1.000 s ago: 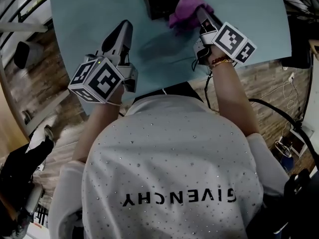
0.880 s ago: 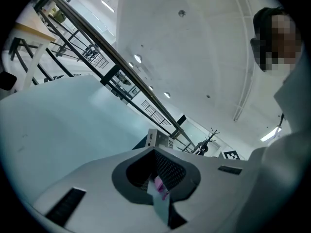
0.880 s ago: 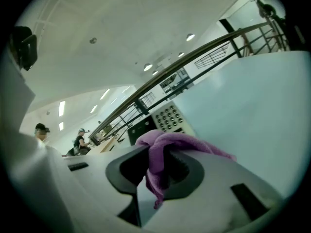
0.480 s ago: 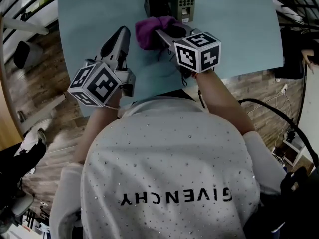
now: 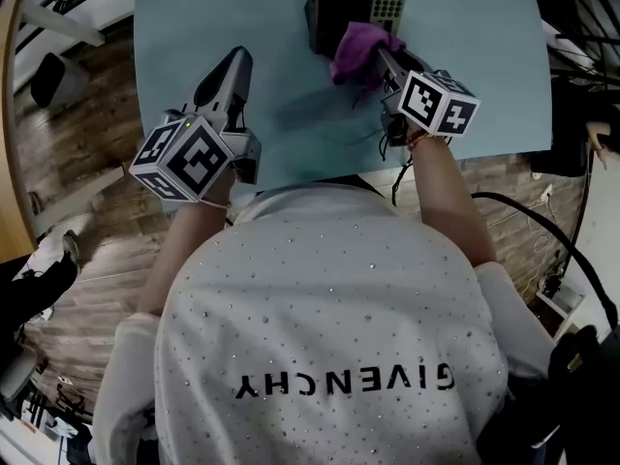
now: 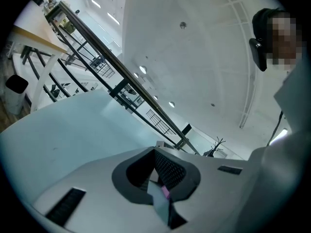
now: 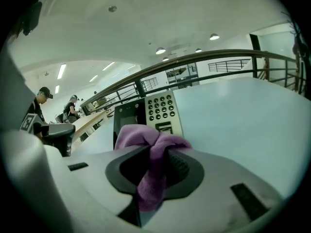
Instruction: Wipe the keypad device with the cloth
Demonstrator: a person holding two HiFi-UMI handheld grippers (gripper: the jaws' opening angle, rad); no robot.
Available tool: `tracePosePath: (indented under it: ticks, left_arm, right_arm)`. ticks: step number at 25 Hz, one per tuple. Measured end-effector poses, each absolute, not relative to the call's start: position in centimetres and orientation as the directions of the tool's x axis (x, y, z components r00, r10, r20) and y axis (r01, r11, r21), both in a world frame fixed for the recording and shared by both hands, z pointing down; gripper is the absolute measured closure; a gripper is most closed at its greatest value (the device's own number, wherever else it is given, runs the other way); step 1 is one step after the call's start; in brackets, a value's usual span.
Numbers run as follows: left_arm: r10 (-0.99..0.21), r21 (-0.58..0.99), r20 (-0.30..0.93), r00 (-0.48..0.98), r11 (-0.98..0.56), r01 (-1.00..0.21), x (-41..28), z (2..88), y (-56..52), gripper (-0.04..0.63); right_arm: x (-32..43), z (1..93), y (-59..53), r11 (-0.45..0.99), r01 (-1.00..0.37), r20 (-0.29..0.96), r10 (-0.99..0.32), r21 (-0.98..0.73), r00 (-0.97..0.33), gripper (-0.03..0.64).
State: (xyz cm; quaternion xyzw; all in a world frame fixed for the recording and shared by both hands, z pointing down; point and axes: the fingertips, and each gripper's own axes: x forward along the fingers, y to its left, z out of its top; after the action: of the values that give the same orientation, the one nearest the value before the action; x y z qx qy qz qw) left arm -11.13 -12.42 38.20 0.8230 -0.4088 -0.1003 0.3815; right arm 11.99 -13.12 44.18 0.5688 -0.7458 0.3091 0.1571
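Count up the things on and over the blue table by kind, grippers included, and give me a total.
Grippers: 2, the left gripper and the right gripper
Cloths: 1, the purple cloth, clamped in the right gripper
Keypad devices: 1, the keypad device
Total: 4

In the head view the cloth [image 5: 356,48] covers the tips of the right gripper [image 5: 373,54] and the near right corner of the keypad device [image 5: 351,6]. The table [image 5: 484,56] is cut off by the top edge of the picture. In the right gripper view the cloth hides the bottom of the keypad device, and the marks on its buttons [image 7: 161,108] are too small to read. In the left gripper view a tiny pink bit [image 6: 165,192] sits at the closed jaws of the left gripper [image 6: 158,184]. It is too small to tell what it is.
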Motion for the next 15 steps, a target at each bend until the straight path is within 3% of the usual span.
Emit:
tracePosePath:
  ticks: [8,12,15]
  left_arm:
    - [-0.776,0.682,0.143,0.614,-0.373,-0.630,-13.2,37.1,-12.5,0.597]
    - [-0.798,0.640,0.211,0.565,-0.324,-0.697,-15.2,37.3,-12.1,0.595]
    - [-0.813,0.645,0.180,0.554,-0.327,-0.690,-15.9,36.0,-11.6,0.595]
  right_arm:
    - [15.4,44.4,-12.5,0.095,-0.993,0.669,-0.734,-0.069,-0.117,0.545]
    - [8.4,42.1,-13.1,0.286,-0.924,0.640,-0.667,-0.253,-0.382,0.546]
    - [3.2,39.9,-13.7,0.443,-0.848,0.612,-0.596,-0.290,-0.520,0.546]
